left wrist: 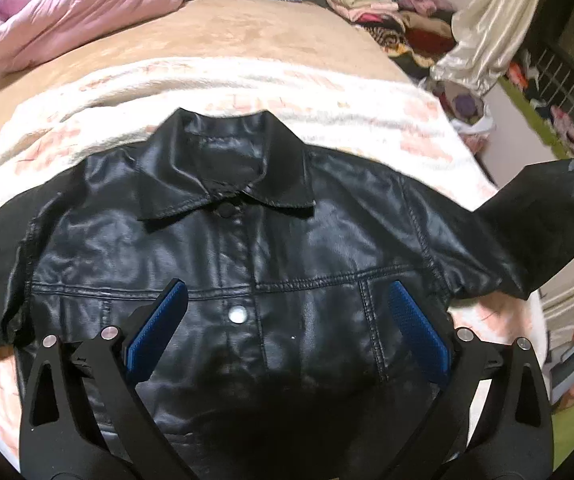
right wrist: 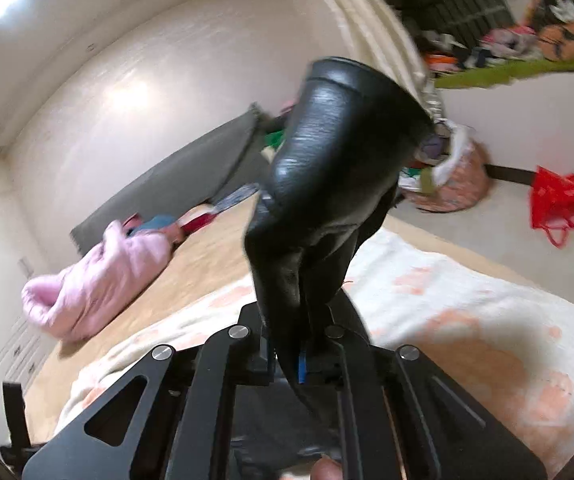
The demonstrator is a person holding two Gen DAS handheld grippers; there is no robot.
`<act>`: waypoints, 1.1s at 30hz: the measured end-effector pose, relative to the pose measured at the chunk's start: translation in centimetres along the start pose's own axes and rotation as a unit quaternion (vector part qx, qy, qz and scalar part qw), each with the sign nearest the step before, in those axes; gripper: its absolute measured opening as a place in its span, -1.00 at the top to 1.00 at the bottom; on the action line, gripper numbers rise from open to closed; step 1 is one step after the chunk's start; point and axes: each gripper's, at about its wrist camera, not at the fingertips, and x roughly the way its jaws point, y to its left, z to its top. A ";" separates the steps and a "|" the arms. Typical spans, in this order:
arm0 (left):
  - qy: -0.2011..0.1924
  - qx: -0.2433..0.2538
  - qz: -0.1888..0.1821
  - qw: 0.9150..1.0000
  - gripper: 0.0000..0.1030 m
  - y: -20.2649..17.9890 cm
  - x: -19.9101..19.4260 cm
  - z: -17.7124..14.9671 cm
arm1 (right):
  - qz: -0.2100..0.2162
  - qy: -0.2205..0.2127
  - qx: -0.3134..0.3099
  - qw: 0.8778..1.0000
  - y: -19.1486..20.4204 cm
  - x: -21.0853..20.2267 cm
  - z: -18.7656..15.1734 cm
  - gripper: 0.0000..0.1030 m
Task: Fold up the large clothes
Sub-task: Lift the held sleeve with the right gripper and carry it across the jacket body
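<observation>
The black leather jacket (left wrist: 271, 248) lies front up on a white blanket with peach patches (left wrist: 87, 128), which covers the near part of a tan bedspread (left wrist: 247, 36). Beyond the collar the bedspread runs bare to the far edge, where a pink quilted jacket (left wrist: 67, 12) lies in a heap at the left corner. At the bed's right side, stacks of folded clothes (left wrist: 379, 4) and a cream curtain (left wrist: 495, 20) crowd the room.

The jacket is glossy and creased, buttoned, with its collar spread flat and a silver snap (left wrist: 238, 314) on the placket. No readable label or writing shows.

The left gripper (left wrist: 287, 316) hovers over the chest with its blue pads (left wrist: 159, 328) wide apart, holding nothing. The right gripper (right wrist: 301, 356) is clamped on the jacket's sleeve (right wrist: 327, 168), lifted off the bed, cuff uppermost.
</observation>
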 end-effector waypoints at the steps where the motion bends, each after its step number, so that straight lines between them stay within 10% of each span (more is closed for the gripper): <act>1: -0.004 -0.002 -0.002 1.000 -0.82 0.4 -0.5 0.1 | 0.004 0.001 -0.011 1.000 1.2 0.0 0.2 0.87; 17: -0.047 -0.073 -0.050 0.995 -0.82 8.7 -6.3 0.6 | 0.125 0.012 -0.149 0.981 17.6 1.0 -1.4 0.89; 33: -0.092 -0.160 -0.130 0.974 -0.82 16.8 -9.5 -1.4 | 0.211 0.099 -0.236 0.943 29.2 2.9 -11.9 0.89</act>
